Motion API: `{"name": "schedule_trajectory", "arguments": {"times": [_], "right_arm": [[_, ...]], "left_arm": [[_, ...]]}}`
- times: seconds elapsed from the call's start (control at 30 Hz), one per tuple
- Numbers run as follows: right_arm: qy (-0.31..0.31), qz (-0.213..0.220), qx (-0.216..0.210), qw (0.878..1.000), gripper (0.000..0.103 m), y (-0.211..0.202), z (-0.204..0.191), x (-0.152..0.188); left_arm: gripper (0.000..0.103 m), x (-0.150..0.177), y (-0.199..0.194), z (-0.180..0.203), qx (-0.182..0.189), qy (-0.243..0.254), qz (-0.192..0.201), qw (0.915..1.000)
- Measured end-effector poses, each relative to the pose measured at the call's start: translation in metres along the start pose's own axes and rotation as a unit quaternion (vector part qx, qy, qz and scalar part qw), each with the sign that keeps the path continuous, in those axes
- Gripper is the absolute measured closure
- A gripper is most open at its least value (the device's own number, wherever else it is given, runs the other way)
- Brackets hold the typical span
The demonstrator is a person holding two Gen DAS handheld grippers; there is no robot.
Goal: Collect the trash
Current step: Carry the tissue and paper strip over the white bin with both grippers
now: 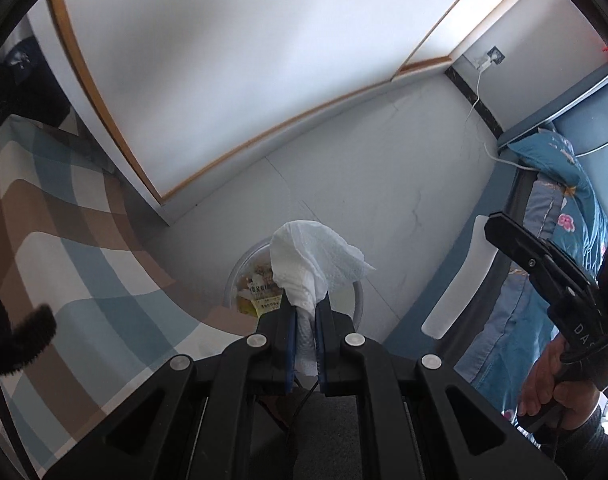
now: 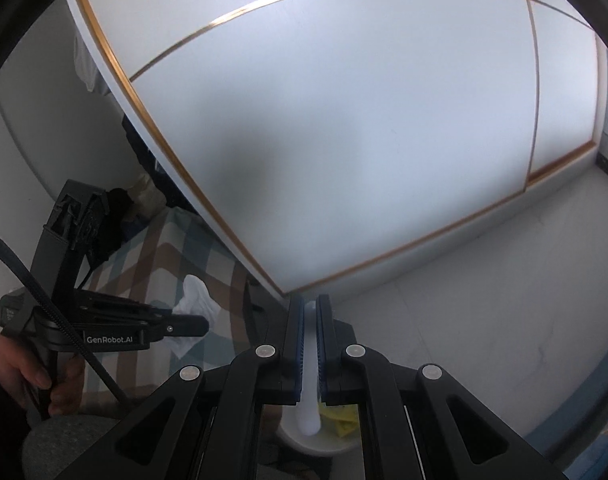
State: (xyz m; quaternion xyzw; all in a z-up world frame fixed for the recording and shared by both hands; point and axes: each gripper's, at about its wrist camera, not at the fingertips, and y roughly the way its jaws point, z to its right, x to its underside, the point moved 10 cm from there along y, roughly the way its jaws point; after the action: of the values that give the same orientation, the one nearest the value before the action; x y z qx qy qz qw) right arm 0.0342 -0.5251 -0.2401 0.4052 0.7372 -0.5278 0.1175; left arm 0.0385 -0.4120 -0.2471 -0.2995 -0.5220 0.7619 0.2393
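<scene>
White wardrobe (image 1: 231, 72) fills the back, checked bed (image 1: 63, 240) beside it, pale floor (image 1: 384, 184) below; small white bin (image 1: 358, 300) on the floor already has wrappers in it, so I judge collecting partly done; drop still left. My left gripper (image 1: 304, 316) is clamped on a crumpled white tissue (image 1: 312, 256), hanging right over the bin. My right gripper (image 2: 311, 332) has jaws pressed together on a thin white strip (image 2: 310, 400), over the bin too; can't tell what it is.
</scene>
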Motion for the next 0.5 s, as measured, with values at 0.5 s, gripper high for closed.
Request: {"name": "schedule_trajectory", "arguments": {"times": [0.5], "right_arm": [[0.066,-0.116,-0.036,0.99,0.09,0.093,0.025,0.094]], "left_arm": [[0.099,-0.004,0.066,0.004,0.025,-0.019,-0.114,0.993]]}}
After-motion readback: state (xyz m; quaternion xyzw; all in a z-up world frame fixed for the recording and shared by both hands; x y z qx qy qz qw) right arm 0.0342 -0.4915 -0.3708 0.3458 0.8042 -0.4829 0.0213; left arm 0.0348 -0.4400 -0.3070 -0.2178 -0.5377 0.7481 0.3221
